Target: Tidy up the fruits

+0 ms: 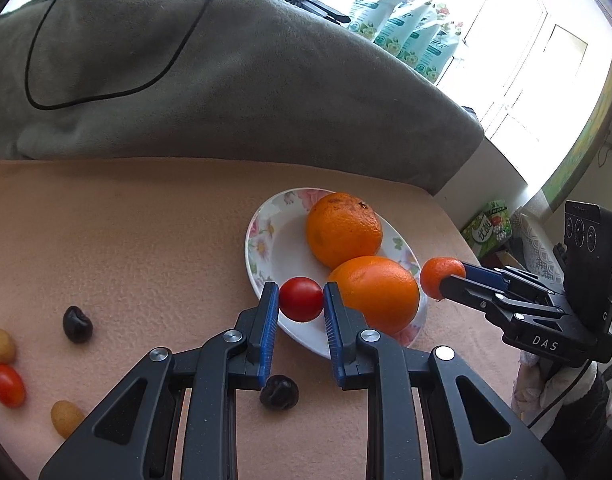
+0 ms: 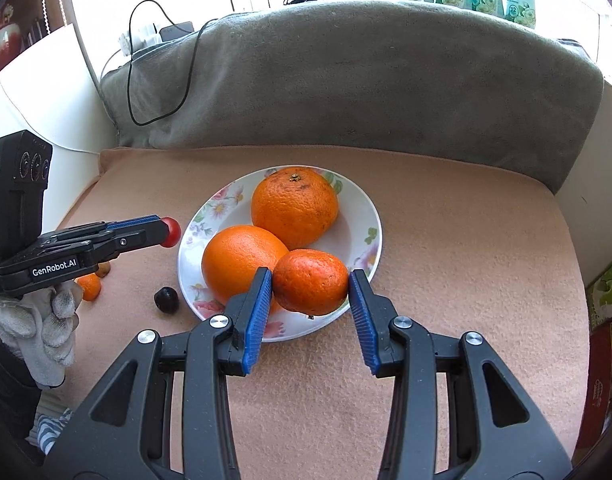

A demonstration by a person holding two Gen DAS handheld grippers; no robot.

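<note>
A flowered white plate (image 1: 266,236) (image 2: 362,216) on the peach cloth holds two big oranges (image 1: 343,229) (image 1: 376,292) (image 2: 295,208) (image 2: 240,258). My left gripper (image 1: 301,300) (image 2: 168,232) is shut on a red cherry tomato (image 1: 301,299) (image 2: 172,232) over the plate's near-left rim. My right gripper (image 2: 311,284) (image 1: 446,274) is shut on a small mandarin (image 2: 310,282) (image 1: 442,278), held above the plate's near-right edge. Loose on the cloth lie two dark fruits (image 1: 77,324) (image 1: 279,392) (image 2: 166,300), two yellow ones (image 1: 1,346) (image 1: 66,418) and another red tomato (image 1: 7,385).
A grey cushion (image 1: 226,80) (image 2: 366,80) with a black cable (image 1: 38,80) across it backs the cloth. A gloved hand (image 2: 38,328) carries the left gripper. A small orange fruit (image 2: 89,286) lies beside it. Packets (image 1: 406,20) stand at the window; the cloth's edge drops off at the right (image 1: 458,240).
</note>
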